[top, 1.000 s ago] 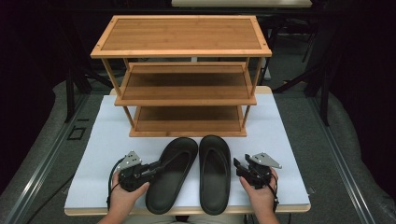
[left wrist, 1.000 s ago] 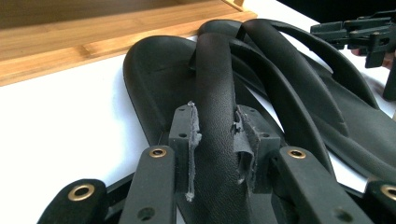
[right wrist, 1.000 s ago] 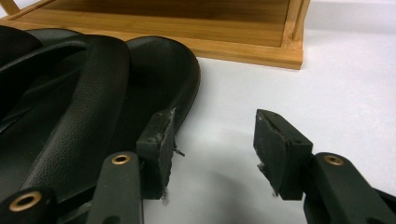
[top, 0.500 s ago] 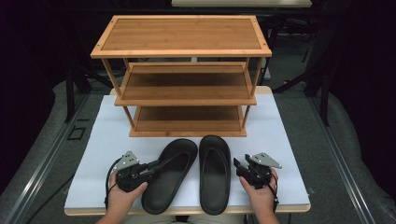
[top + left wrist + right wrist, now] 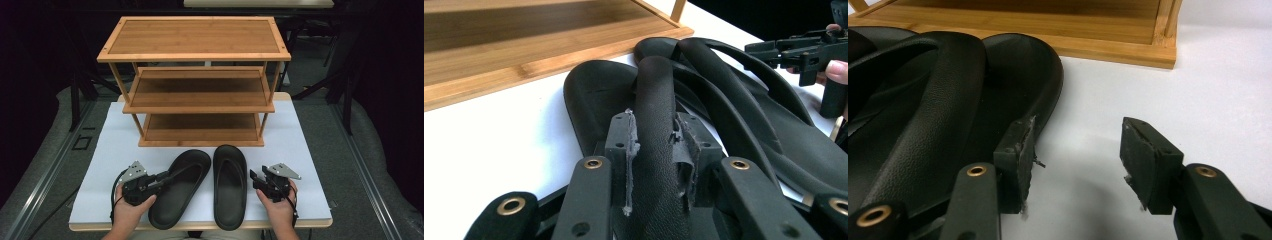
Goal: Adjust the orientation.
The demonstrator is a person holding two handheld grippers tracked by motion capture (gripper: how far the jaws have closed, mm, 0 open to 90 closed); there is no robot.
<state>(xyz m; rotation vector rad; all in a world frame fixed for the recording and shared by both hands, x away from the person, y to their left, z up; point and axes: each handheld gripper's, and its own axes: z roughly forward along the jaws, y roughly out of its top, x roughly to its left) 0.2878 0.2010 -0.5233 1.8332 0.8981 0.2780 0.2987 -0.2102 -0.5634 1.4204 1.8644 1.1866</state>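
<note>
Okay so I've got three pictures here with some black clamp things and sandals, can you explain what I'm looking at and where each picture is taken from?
A person sits at a table and holds a hand tool with two-jaw tongs in each hand. One picture looks down from above; the other two come from small cameras riding on each tool, looking along its jaws. On the white tabletop stand a three-level wooden rack and, in front of it, two black sandals. The left tongs are closed on the strap of the left sandal, as the left gripper view shows up close. The right tongs are open beside the right sandal, holding nothing.
</note>
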